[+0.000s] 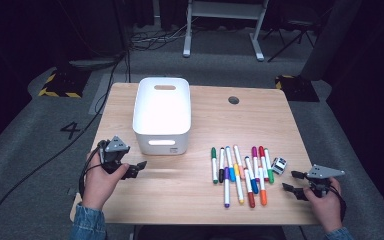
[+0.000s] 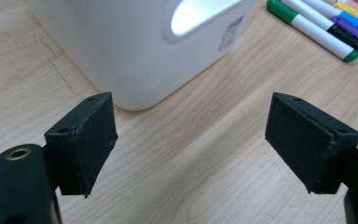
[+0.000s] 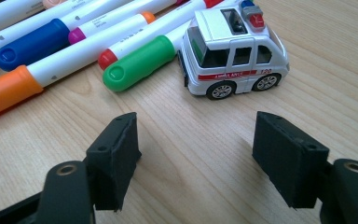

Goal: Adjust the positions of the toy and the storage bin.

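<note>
A white plastic bin (image 1: 161,114) with handle slots stands on the left half of the wooden table (image 1: 185,195). To its right, several coloured markers (image 1: 237,170) lie side by side, and a small white toy ambulance (image 1: 279,165) sits at their right end. My left gripper (image 1: 139,169) hovers open just in front of the bin's left corner, nothing between its pads. In the left gripper view the gripper (image 2: 191,135) faces the bin (image 2: 140,46). My right gripper (image 1: 290,181) is open near the table's right front. In the right gripper view the gripper (image 3: 196,154) faces the ambulance (image 3: 233,51) and a green-capped marker (image 3: 137,64).
A round cable hole (image 1: 234,100) sits in the tabletop at the back right. Bare wood stretches between the bin and the markers and along the front edge. Beyond the table are a grey floor, cables and a desk frame (image 1: 225,25).
</note>
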The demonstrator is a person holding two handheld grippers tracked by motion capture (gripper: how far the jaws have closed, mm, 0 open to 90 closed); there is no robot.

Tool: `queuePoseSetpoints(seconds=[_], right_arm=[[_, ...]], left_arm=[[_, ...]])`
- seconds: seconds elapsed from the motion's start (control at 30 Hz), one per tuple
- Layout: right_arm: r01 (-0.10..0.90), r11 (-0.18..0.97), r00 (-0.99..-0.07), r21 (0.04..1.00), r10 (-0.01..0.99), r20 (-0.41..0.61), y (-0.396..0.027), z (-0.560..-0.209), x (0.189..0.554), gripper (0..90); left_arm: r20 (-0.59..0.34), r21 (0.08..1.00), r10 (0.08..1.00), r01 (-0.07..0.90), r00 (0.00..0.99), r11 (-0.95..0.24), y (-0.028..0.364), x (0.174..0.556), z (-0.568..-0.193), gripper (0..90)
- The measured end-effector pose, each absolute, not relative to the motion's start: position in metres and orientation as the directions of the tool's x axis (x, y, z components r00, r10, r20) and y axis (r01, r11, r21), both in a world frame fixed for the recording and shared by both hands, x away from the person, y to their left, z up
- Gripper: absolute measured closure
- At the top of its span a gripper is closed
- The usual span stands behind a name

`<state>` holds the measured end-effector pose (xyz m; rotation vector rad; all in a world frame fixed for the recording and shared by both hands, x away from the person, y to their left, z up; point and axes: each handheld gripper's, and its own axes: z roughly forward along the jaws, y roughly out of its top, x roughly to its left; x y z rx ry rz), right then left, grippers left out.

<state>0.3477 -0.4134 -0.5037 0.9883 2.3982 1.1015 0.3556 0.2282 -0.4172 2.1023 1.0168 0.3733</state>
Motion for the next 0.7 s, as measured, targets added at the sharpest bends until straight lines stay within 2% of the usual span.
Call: queuePoseSetpoints(seconds=[0.3,0.7], right_arm=[[0.454,0.465,-0.711,0.760,0.703,-0.006,-0.414,-0.504,0.348,31.3],[0.453,0.466,-0.712,0.760,0.702,-0.006,-0.414,-0.504,0.348,31.3]], left_arm=[[-0.063,0.773,0.735,0.499,0.675,-0.392,0.223,0.366,-0.383,19.5],[-0.067,0.805,0.786,0.499,0.614,-0.321,0.226,0.393,-0.365,23.1]])
